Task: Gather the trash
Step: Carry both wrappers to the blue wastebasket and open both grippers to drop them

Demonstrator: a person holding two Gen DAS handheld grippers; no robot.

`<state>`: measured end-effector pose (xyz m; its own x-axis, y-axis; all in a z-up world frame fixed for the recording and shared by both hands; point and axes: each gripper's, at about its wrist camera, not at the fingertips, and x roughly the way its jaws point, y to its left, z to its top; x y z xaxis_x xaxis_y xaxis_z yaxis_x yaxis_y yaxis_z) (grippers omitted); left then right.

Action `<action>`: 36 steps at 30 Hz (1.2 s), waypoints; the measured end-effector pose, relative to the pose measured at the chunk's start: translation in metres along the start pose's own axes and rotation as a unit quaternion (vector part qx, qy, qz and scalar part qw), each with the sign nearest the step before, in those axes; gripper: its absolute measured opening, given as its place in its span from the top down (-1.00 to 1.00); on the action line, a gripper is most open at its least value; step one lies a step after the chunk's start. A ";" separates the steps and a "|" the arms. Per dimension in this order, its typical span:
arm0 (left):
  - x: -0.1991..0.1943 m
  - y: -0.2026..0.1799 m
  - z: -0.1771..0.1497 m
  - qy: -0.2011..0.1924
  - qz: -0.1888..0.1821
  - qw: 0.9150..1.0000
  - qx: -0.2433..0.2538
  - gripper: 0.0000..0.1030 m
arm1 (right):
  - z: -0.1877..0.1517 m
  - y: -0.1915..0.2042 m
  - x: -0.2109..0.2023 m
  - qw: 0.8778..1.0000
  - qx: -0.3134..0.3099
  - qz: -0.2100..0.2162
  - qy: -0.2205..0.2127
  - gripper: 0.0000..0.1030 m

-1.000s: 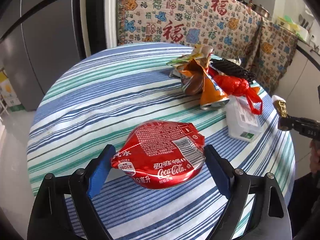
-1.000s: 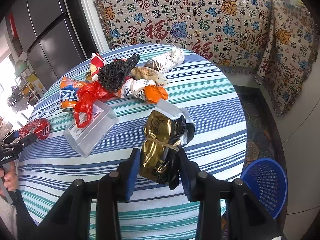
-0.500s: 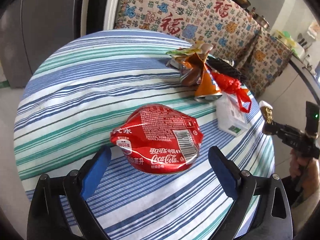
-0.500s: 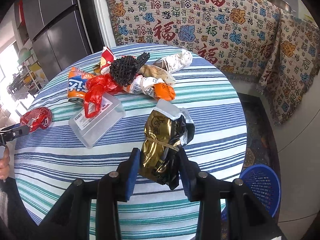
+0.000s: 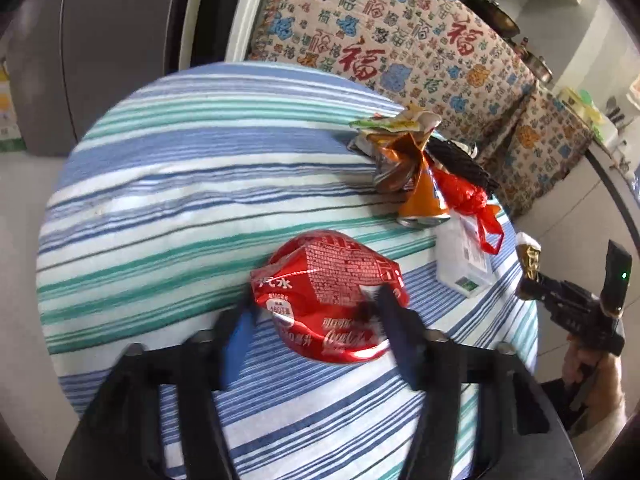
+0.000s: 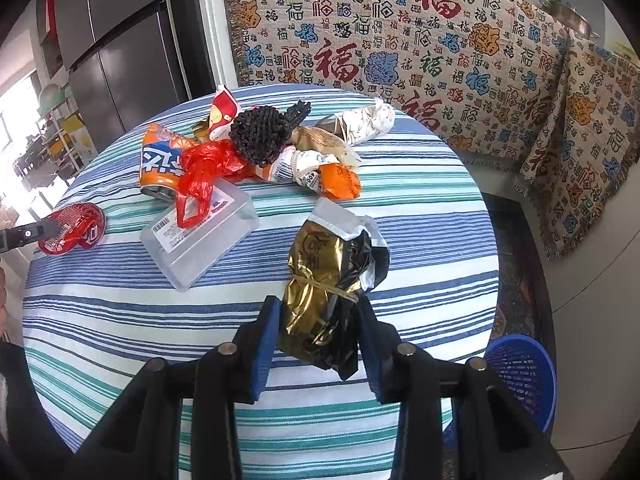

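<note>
— Left gripper (image 5: 314,316)?
— Just been closing; now clamped on the crushed red can (image 5: 328,296), one pad on each side, can low over the striped tablecloth (image 5: 180,208).
— Right gripper (image 6: 318,330)?
— Clamped on the gold and black wrapper (image 6: 328,292), tied round the middle with a band, lower end between the blue pads.
— Rest of the rubbish?
— Heaped toward the far side of the table: orange can (image 6: 160,164) on its side, red plastic bag (image 6: 204,172) draped over a clear plastic box (image 6: 200,236), black netting (image 6: 260,136) on top, white and orange wrappers (image 6: 316,172) beside.
— Bin?
— Blue basket (image 6: 520,376) on the floor, just past the table edge, right of the right gripper.
</note>
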<state>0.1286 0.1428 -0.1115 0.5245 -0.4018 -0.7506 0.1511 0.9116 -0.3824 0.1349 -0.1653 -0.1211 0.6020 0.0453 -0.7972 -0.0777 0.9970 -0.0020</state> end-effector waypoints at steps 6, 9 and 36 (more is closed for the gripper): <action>-0.003 -0.005 -0.004 -0.017 -0.011 1.000 -0.006 0.55 | 0.001 0.000 -0.007 1.000 -0.006 -0.007 -0.010 0.25; -0.014 -0.015 -0.004 -0.044 -0.007 0.999 0.003 0.56 | 0.001 -0.003 -0.014 1.000 -0.002 -0.009 -0.020 0.26; 0.058 -0.376 -0.049 -0.017 -0.126 0.955 0.267 0.55 | -0.062 -0.221 -0.134 0.986 0.117 -0.113 -0.028 0.26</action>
<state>0.0611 -0.2281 -0.0380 0.4398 -0.6199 -0.6499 0.6777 0.7038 -0.2128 0.0219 -0.3961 -0.0511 0.6264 -0.1835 -0.7576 0.2452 0.9689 -0.0319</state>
